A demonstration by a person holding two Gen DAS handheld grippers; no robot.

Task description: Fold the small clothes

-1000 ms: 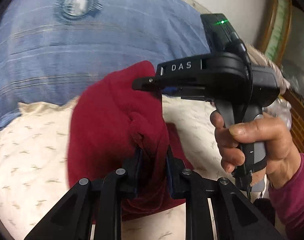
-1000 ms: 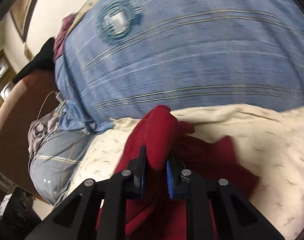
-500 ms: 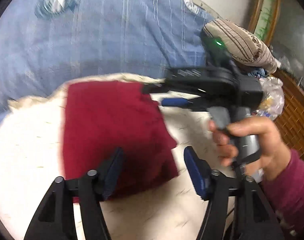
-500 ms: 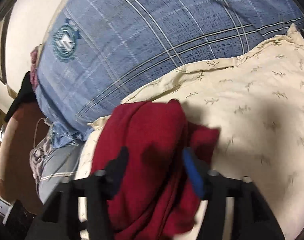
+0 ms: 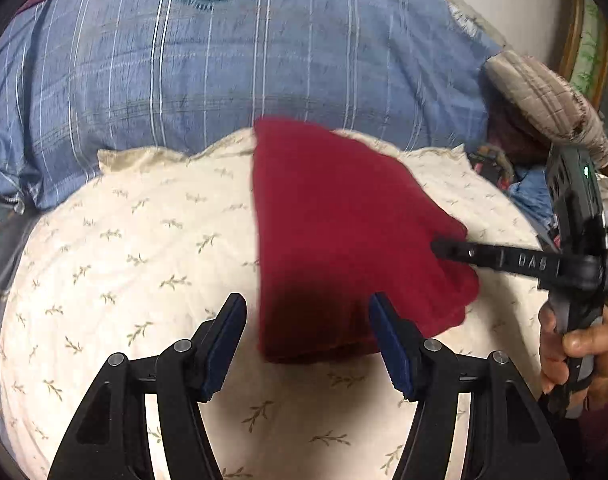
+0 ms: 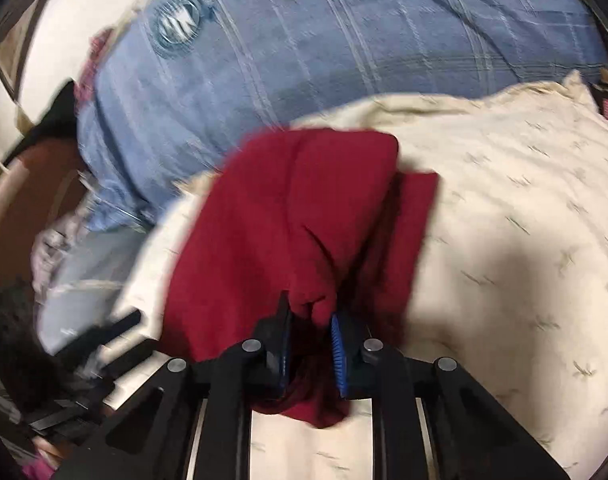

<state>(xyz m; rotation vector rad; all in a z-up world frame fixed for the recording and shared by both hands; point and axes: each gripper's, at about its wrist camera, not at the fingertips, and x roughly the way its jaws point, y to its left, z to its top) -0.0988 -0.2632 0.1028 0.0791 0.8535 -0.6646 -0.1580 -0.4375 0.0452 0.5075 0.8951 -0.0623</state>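
Left claw (image 5: 308, 344) is spread wide, nothing gripped, its blue-padded fingers (image 5: 223, 344) held apart above the cream pillow (image 5: 123, 240). Between and just beyond those fingers the red garment (image 5: 344, 240) is laid on the pillow, folded over, its near edge seen inside the gap but untouched by either pad. Behind it a blue plaid pillow (image 5: 223, 60) with a round crest is propped. Further right, the garment's right edge is met by the right claw (image 5: 438, 247), reaching in from the side, with the right hand (image 5: 572, 356) wrapped round its handle. Over in the right wrist view, the right claw (image 6: 310, 334) is clenched on a bunched corner of the red garment (image 6: 287, 216), cloth pinched between the blue pads and lifted off the cream pillow (image 6: 524, 220), the rest draped leftward.
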